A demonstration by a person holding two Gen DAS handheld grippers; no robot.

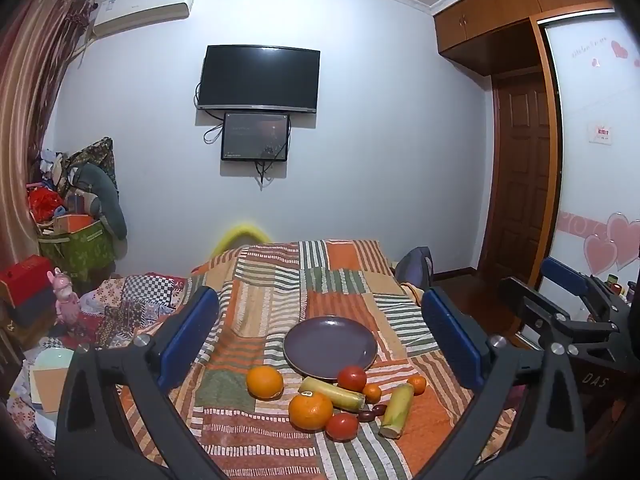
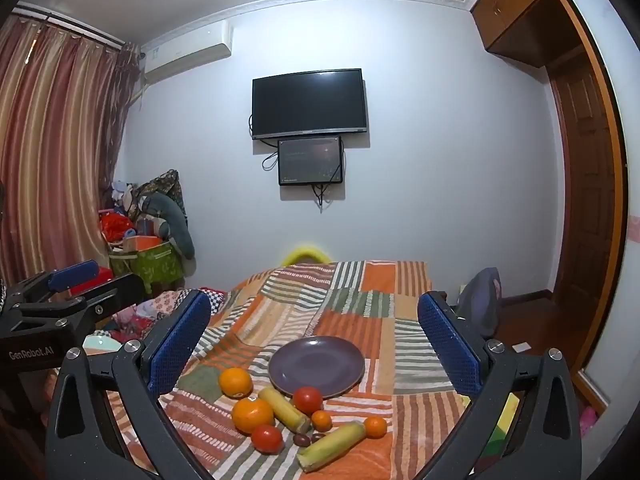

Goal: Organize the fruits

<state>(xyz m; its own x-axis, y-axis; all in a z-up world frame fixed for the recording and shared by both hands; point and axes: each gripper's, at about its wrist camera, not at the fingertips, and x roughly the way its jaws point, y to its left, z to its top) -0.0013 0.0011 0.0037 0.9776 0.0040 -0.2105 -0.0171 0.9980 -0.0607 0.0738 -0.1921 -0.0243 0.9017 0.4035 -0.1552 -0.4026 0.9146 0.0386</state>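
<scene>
An empty purple plate lies on a striped patchwork cloth. In front of it lie two large oranges, two red tomatoes, two small mandarins, two yellow-green cane pieces and dark dates. My left gripper is open and empty, held above the fruit. My right gripper is open and empty too, and shows at the right of the left wrist view.
A wall TV hangs ahead. Boxes and bags pile at the left by the curtain. A wooden door and wardrobe stand at the right. A dark chair stands right of the cloth.
</scene>
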